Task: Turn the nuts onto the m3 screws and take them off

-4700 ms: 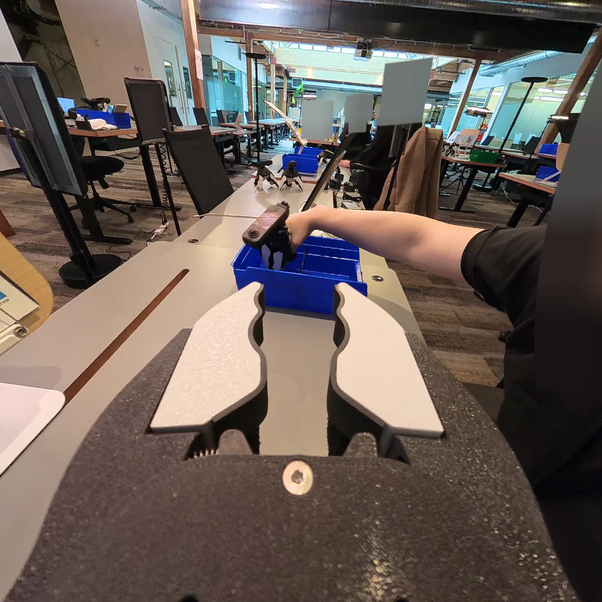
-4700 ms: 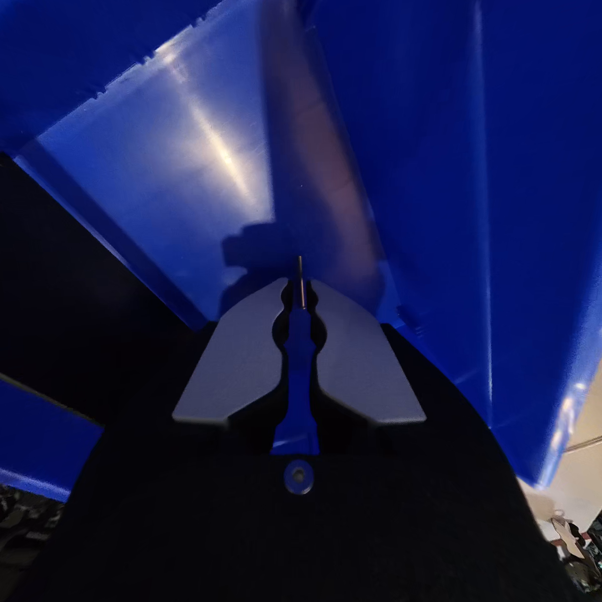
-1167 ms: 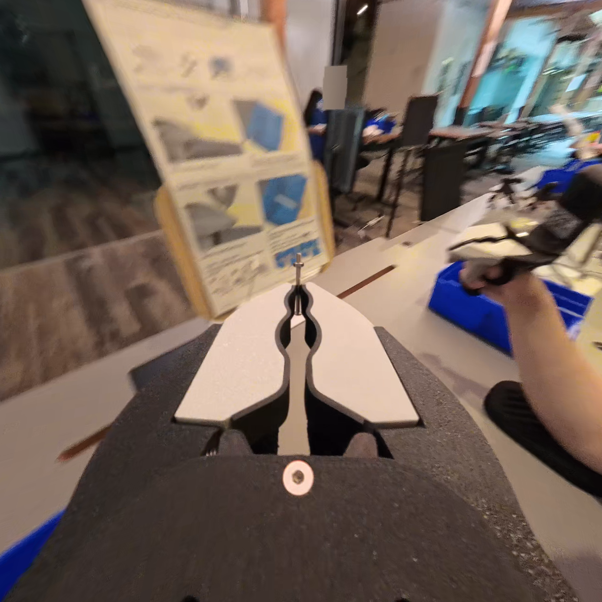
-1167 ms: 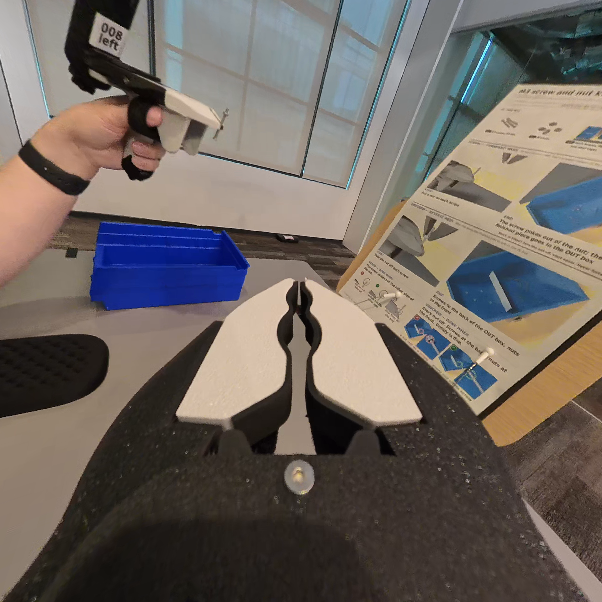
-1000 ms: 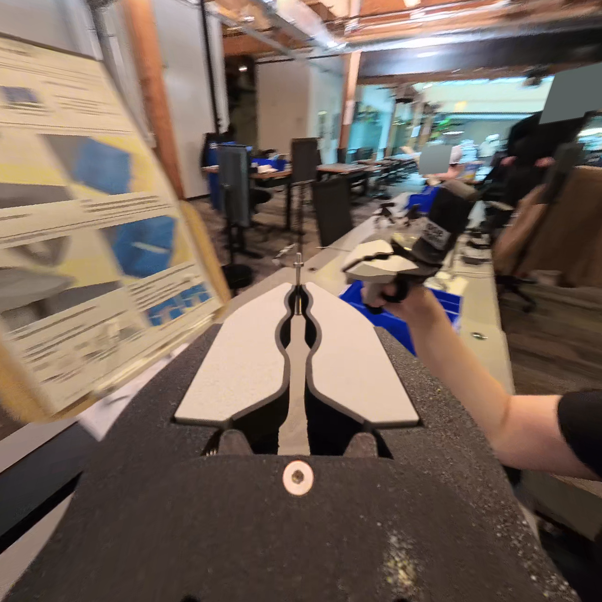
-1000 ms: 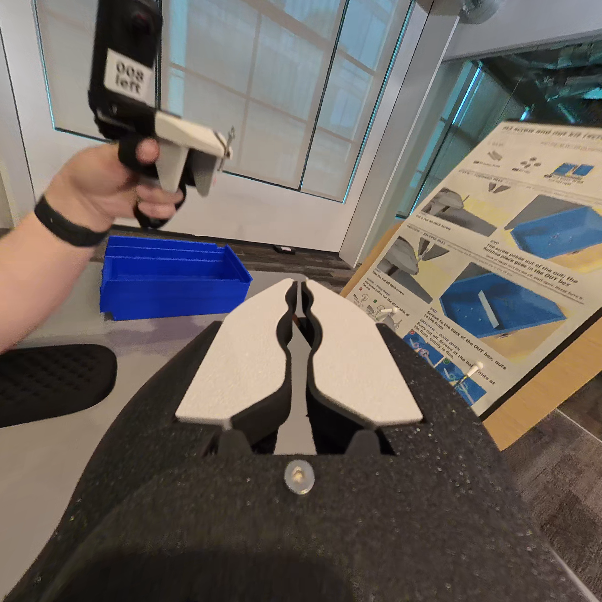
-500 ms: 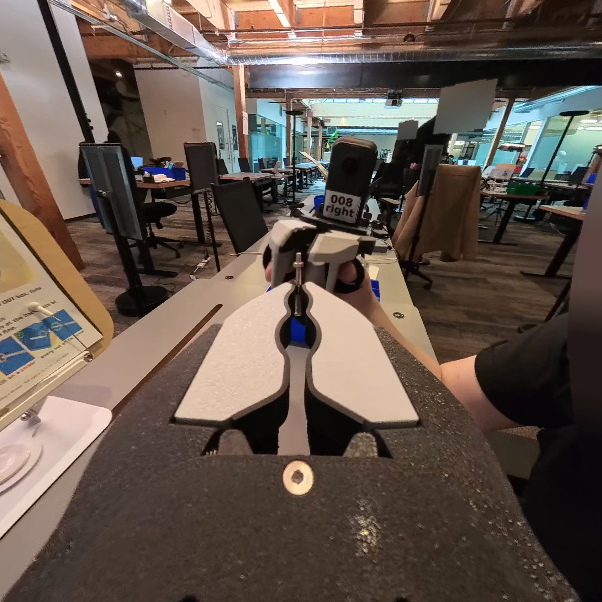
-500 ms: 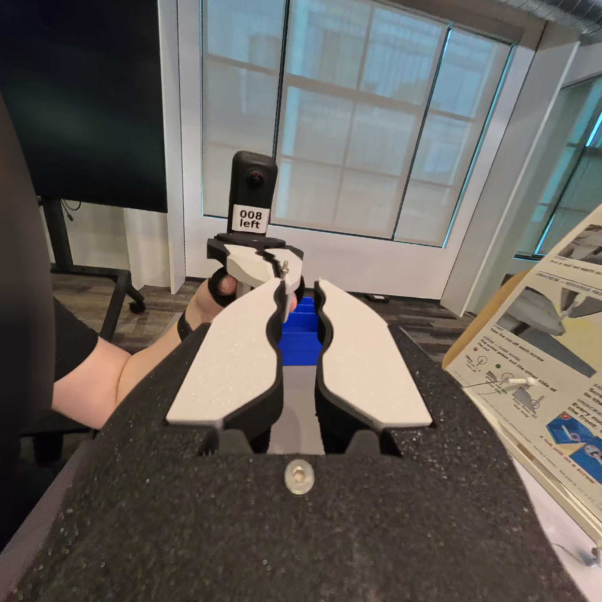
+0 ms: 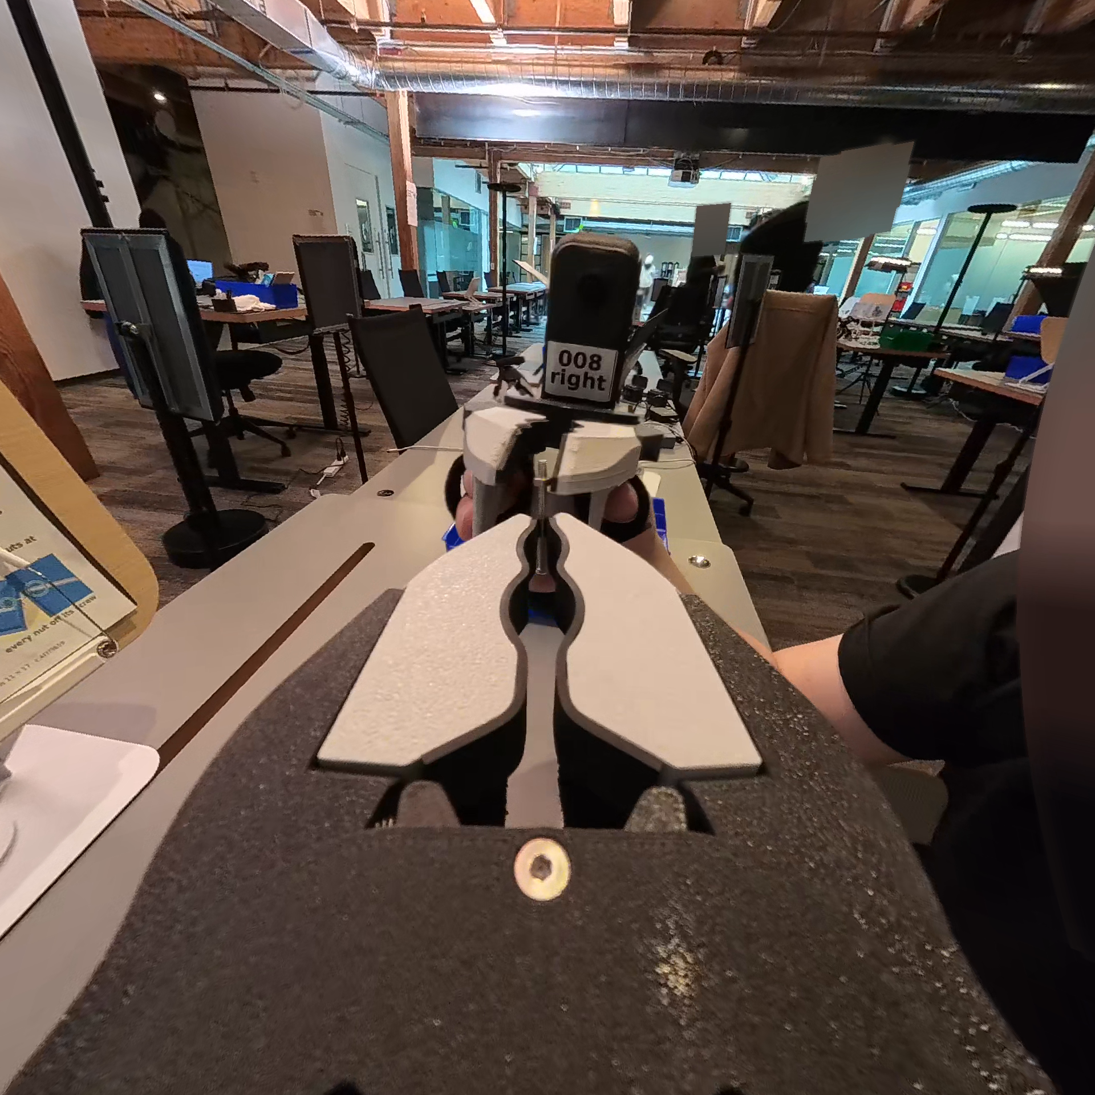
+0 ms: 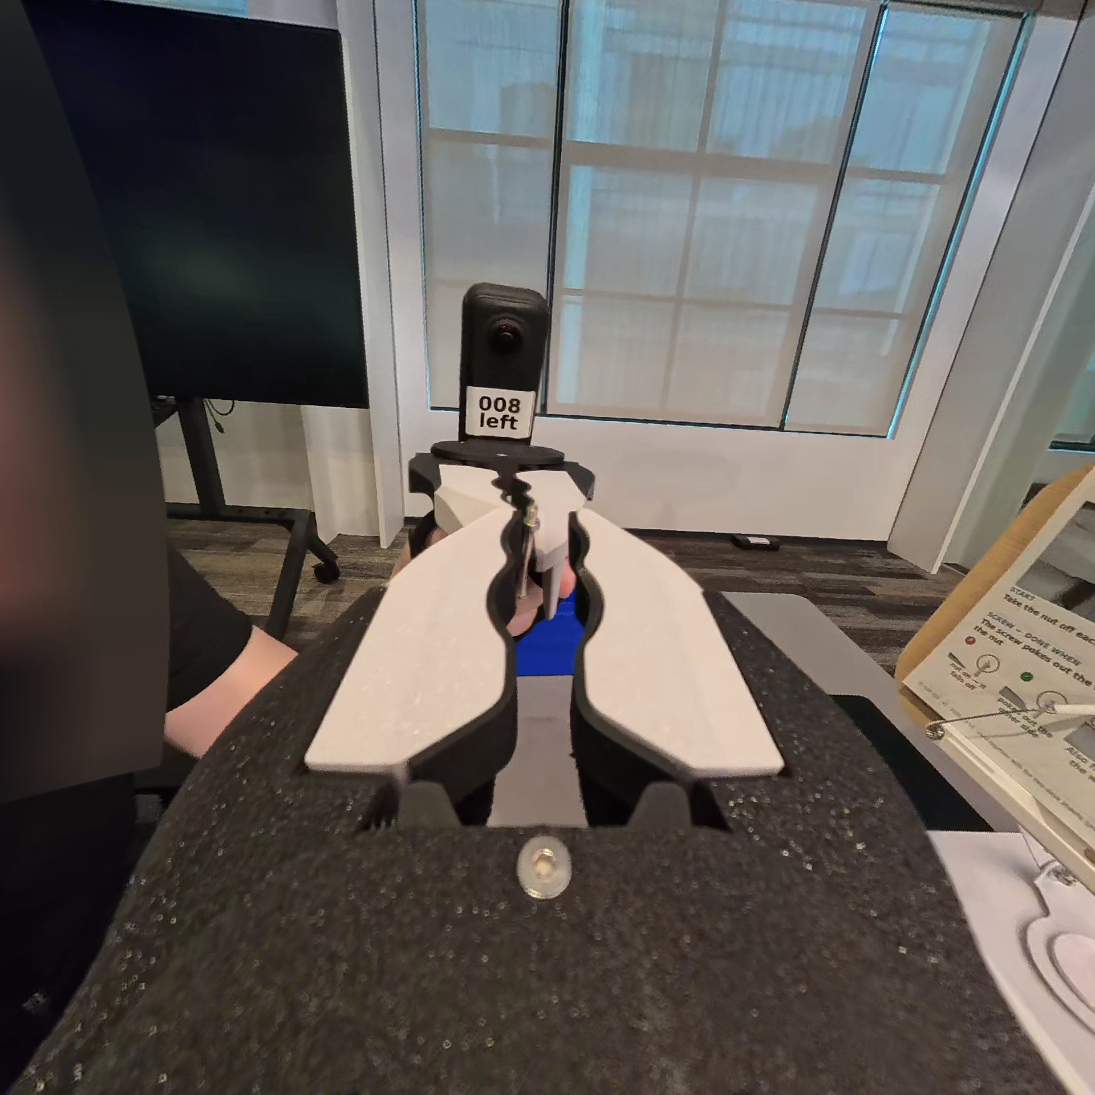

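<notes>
The left gripper is clamped on a thin screw, pinching its lower shank between the fingertips. The screw stands out past the tips along the gripper's own line, its long axis running straight ahead from the jaws and reading as upright in the left wrist view, free end toward the right gripper. That gripper faces the left one head-on, just beyond the screw's tip.

In the right wrist view the right gripper has its jaws parted, a clear gap between the two white fingers. The screw shows in that gap, slightly tilted from vertical, its small head or nut at the top end next to the left gripper; whether that is a nut cannot be told. The screw lies close to the right gripper's left finger, and contact cannot be judged.

Both grippers are held in the air above a grey table. A blue bin sits on the table behind and below them, mostly hidden. An instruction board leans at the table's edge.
</notes>
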